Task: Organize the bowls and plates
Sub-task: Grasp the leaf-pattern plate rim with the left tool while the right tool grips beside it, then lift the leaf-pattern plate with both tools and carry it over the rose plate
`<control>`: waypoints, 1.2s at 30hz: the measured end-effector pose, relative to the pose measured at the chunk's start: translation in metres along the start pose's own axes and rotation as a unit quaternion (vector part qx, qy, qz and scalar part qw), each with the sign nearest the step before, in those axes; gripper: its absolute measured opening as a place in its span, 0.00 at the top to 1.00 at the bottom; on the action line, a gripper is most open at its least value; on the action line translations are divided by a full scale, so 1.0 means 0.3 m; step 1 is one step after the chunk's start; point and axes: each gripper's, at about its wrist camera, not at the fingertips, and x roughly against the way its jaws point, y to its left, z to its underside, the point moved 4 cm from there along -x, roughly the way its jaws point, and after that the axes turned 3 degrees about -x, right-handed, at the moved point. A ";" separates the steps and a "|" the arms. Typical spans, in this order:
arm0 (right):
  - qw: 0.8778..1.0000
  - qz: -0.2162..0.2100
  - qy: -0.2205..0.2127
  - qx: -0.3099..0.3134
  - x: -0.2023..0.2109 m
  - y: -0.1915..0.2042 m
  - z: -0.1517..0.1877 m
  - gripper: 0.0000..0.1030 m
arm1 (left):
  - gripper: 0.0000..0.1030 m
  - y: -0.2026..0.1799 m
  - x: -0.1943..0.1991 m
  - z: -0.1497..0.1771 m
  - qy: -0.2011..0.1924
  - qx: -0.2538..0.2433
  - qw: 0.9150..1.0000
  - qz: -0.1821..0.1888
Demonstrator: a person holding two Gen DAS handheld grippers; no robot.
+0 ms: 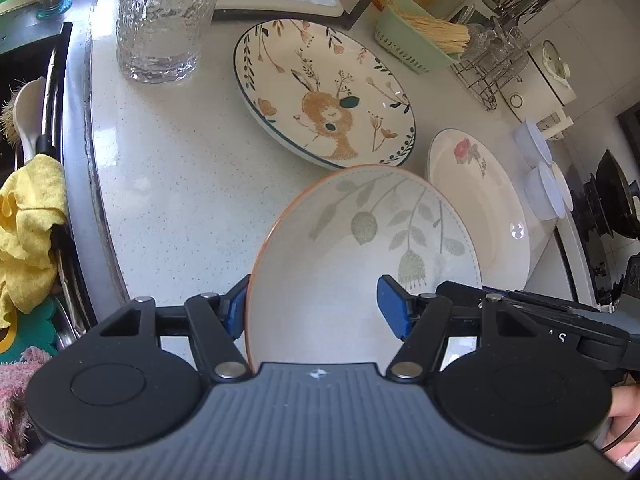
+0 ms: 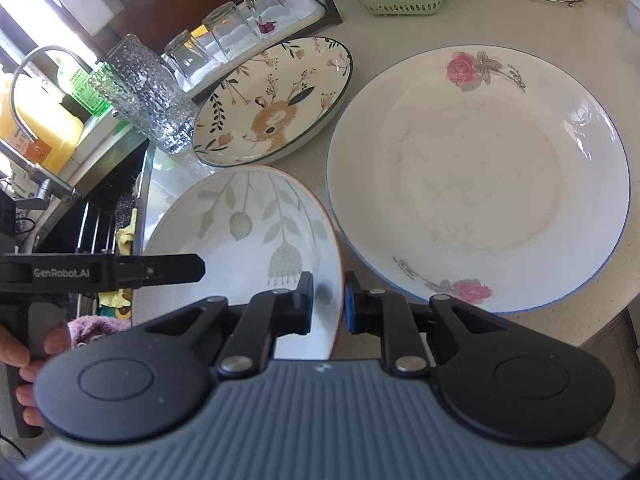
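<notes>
Pinching the leaf-patterned plate [image 2: 240, 240], the right gripper's [image 2: 329, 304] jaws clamp its rim.

A home kitchen, seen from close above a pale speckled stone surface [image 1: 168, 168]. To one side is a dark sink [image 1: 28, 40] with a curved metal tap [image 2: 24, 92]; a yellow cloth [image 1: 28, 216] is draped at its edge. Decorated plates rest on the surface: one with a deer [image 1: 324, 96], one with pink roses [image 2: 476, 176], one with grey-green leaves [image 2: 240, 248]. A tall textured glass [image 1: 164, 16] stands near the sink. Upturned drinking glasses [image 2: 224, 32] drain on a rack. A green basket of chopsticks [image 1: 420, 36], a wire rack [image 1: 492, 68] and dark cookware on a stove [image 1: 616, 200] line the far edge.
</notes>
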 end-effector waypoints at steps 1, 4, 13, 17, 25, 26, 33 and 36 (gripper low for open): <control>1.000 -0.002 -0.001 -0.001 0.015 0.001 -0.011 0.82 | 0.32 -0.007 0.010 -0.009 -0.001 0.003 1.000 0.003; 1.000 -0.009 -0.009 -0.006 0.065 0.008 -0.051 0.82 | 0.32 -0.046 0.043 -0.048 -0.008 0.001 1.000 0.007; 0.999 -0.030 -0.031 -0.033 0.201 -0.078 -0.152 0.82 | 0.32 -0.217 0.039 -0.137 -0.024 -0.005 1.000 0.015; 0.998 -0.041 -0.032 -0.044 0.233 -0.149 -0.202 0.82 | 0.32 -0.298 0.013 -0.197 -0.033 -0.002 0.999 0.017; 0.998 -0.048 -0.037 -0.031 0.260 -0.276 -0.336 0.82 | 0.32 -0.429 -0.099 -0.297 -0.041 0.017 0.999 0.016; 0.998 -0.048 -0.035 -0.031 0.257 -0.291 -0.345 0.82 | 0.32 -0.440 -0.112 -0.303 -0.040 0.020 0.999 0.017; 0.998 -0.048 -0.030 -0.027 0.228 -0.400 -0.378 0.82 | 0.33 -0.486 -0.223 -0.329 -0.019 0.034 0.999 0.006; 0.998 -0.046 -0.027 -0.023 0.200 -0.428 -0.384 0.82 | 0.33 -0.488 -0.265 -0.331 -0.008 0.037 0.999 -0.004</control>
